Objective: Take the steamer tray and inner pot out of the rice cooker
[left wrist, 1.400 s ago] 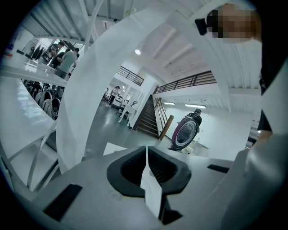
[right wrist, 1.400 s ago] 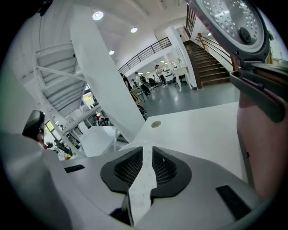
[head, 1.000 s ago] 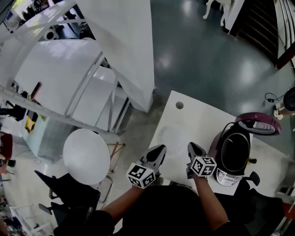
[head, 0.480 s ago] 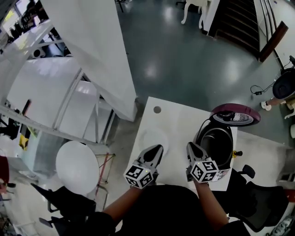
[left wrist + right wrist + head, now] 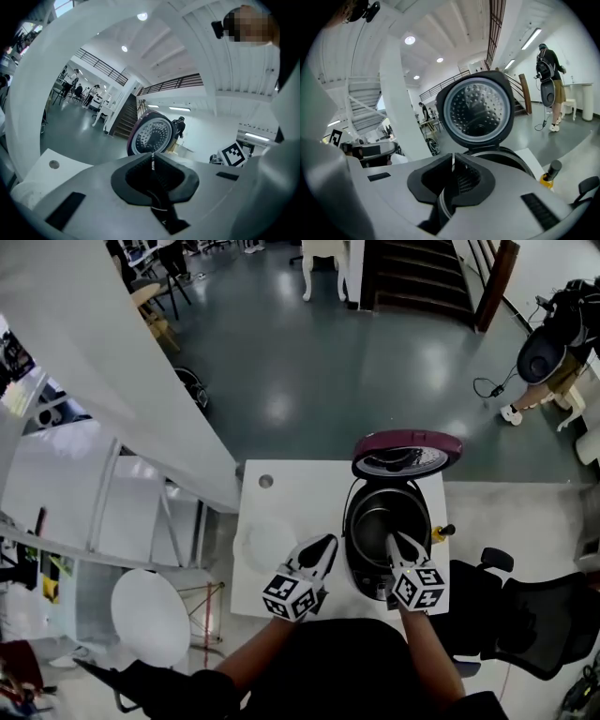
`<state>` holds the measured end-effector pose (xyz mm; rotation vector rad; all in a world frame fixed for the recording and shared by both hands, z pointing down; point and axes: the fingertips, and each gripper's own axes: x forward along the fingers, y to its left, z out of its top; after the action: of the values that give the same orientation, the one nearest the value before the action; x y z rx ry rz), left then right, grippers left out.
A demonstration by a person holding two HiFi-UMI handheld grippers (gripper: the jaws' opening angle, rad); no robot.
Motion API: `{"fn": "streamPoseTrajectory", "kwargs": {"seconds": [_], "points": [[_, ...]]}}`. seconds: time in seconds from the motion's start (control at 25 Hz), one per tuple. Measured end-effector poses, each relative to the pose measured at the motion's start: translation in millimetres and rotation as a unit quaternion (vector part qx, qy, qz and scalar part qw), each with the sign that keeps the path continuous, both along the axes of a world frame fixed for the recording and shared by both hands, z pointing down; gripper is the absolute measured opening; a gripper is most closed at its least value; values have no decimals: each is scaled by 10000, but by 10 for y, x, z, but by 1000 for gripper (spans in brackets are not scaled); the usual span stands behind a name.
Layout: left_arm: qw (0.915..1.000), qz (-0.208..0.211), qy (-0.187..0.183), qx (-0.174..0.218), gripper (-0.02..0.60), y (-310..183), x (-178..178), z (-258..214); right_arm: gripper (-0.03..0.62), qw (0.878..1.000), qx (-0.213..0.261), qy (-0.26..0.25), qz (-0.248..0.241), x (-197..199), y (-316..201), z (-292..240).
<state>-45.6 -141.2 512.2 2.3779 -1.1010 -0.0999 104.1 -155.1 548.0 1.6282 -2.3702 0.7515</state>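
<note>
Right gripper view: the cooker [image 5: 513,160] stands open just beyond the tips, its lid [image 5: 477,110] tipped up at the far side with the perforated inner face showing. Through the gap under the tips a perforated face shows inside the cooker, most likely the tray [image 5: 462,182]. The step in hand looks like the approach to that tray. To do it well, the jaws must part before they go down, then take the tray's rim and lift it level and straight up, clear of the cooker's wall and the lid. The right gripper [image 5: 453,161] has its jaws pressed together and holds nothing.

Left gripper view: the left gripper [image 5: 152,157] is likewise closed tight and empty. The lid stands ahead of it, and the table [image 5: 51,171] runs off to the cooker's left.

Head view: the pot [image 5: 378,521] sits deep in the cooker; what lies on it I cannot tell here. The right gripper hovers over the cooker's near rim, the left just left of the cooker. A pale disc [image 5: 267,542] lies on the table left of the cooker; I cannot tell what it is.
</note>
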Motion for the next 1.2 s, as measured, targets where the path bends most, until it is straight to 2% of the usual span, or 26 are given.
{"fn": "streamPoseTrajectory", "kwargs": {"seconds": [0.16,0.28,0.4,0.56,0.84,0.92,1.0,1.04,1.2], "points": [[9998,86,-91,-131,15,-69,394,103,12,9997,-71,94,236,575,51,83],[9997,-28,-78,-228,15,-134,546,170,12,9992,-173,172,322,901,99,177],[9993,-69,-277,-235,15,-180,692,258,12,9990,-257,127,350,1155,108,263],[9983,-87,-488,-291,15,-208,853,397,12,9988,-352,205,280,1367,63,405],[9946,-337,-848,-504,18,-325,831,612,14,9954,-723,587,230,1503,-105,699],[9935,-378,-910,-579,49,-366,816,664,28,9953,-739,581,224,1494,-171,728],[9923,-391,-972,-659,99,-412,804,724,111,9954,-712,591,229,1474,-253,740],[9913,-401,-1040,-695,109,-435,796,763,129,9951,-710,656,217,1468,-290,754],[9825,-382,-1532,-993,182,-493,774,1039,137,9889,-931,1156,-100,1420,-362,919]]}}
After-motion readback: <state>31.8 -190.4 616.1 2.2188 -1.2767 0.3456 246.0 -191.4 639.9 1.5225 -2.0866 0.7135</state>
